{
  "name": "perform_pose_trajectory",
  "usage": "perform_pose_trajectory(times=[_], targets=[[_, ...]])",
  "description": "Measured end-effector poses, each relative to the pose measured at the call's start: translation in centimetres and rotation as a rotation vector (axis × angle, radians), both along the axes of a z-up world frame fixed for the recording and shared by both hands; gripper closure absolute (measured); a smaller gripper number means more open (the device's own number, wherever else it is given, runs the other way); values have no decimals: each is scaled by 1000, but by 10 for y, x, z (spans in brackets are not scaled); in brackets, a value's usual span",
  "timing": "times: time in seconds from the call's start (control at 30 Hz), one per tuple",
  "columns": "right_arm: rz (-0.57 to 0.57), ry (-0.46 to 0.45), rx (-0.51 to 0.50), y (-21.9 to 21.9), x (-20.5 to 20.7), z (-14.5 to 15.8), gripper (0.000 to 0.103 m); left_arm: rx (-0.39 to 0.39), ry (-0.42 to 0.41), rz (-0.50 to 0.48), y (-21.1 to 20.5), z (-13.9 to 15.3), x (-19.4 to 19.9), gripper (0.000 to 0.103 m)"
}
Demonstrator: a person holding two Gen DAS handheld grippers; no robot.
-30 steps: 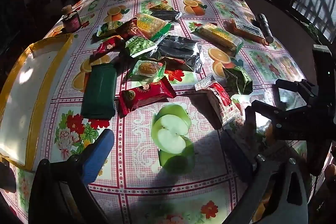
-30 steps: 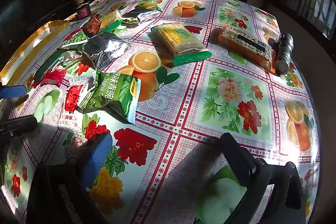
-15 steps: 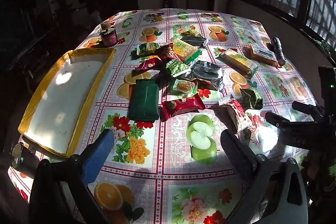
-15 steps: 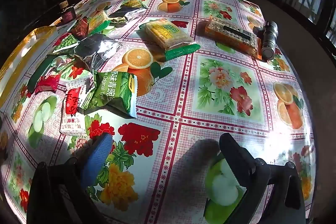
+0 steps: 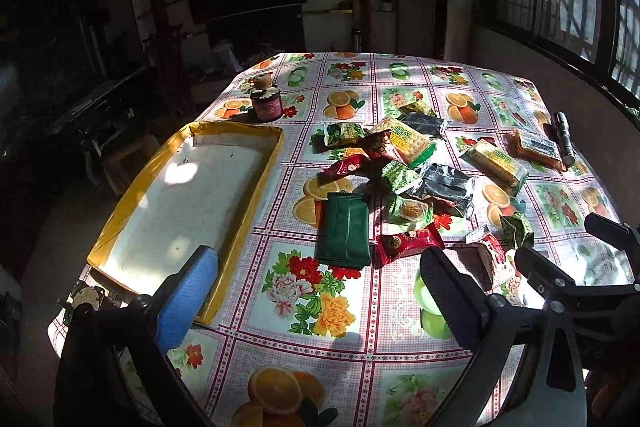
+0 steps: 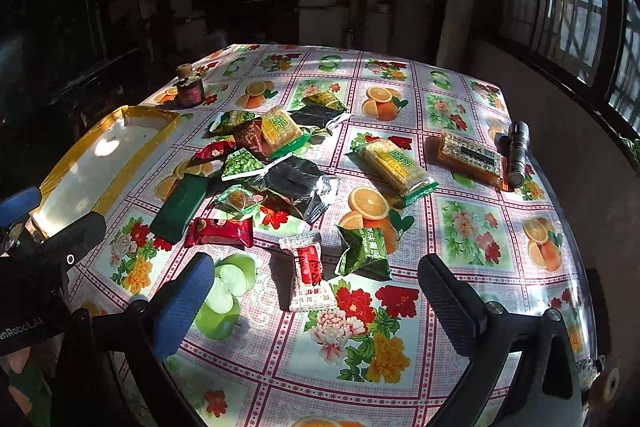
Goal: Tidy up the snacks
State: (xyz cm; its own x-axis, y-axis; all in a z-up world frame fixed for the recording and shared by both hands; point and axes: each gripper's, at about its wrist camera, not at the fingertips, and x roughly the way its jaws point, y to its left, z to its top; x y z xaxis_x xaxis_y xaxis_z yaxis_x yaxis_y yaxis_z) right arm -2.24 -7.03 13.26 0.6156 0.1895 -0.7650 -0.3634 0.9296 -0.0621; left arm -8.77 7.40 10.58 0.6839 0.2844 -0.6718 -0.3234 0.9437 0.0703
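Observation:
Several snack packets lie scattered over the middle of the table: a dark green flat pack (image 5: 346, 229) (image 6: 179, 203), a red packet (image 5: 407, 243) (image 6: 221, 231), a silver foil bag (image 5: 444, 185) (image 6: 296, 185), yellow cracker packs (image 5: 494, 161) (image 6: 394, 167), a red-and-white packet (image 6: 310, 270) and a green pouch (image 6: 362, 249). An empty white tray with a yellow rim (image 5: 256, 187) (image 6: 132, 163) lies at the left. My left gripper (image 5: 316, 291) is open above the near table edge. My right gripper (image 6: 316, 291) is open too, holding nothing.
A small dark jar with a cork (image 5: 266, 101) (image 6: 189, 87) stands behind the tray. A black flashlight (image 5: 563, 137) (image 6: 517, 153) and an orange pack (image 6: 470, 157) lie at the right edge. A floral, fruit-print cloth (image 5: 312, 307) covers the table.
Both grippers have pulled back and risen from the table, so the whole table and the room behind have come into view. The snacks have not moved.

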Motion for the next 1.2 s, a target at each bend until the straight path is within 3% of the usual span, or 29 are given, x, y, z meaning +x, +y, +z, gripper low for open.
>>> perform_pose_trajectory(times=[0.23, 0.5, 1.2], targets=[[-27, 0, -29, 6, -2, -3, 1, -6, -3, 28, 13, 0, -4, 2], [-89, -62, -135, 2, -4, 4, 1, -24, 26, 45, 16, -7, -3, 2], [-120, -79, -137, -17, -11, 8, 1, 19, 48, 19, -9, -9, -5, 2]])
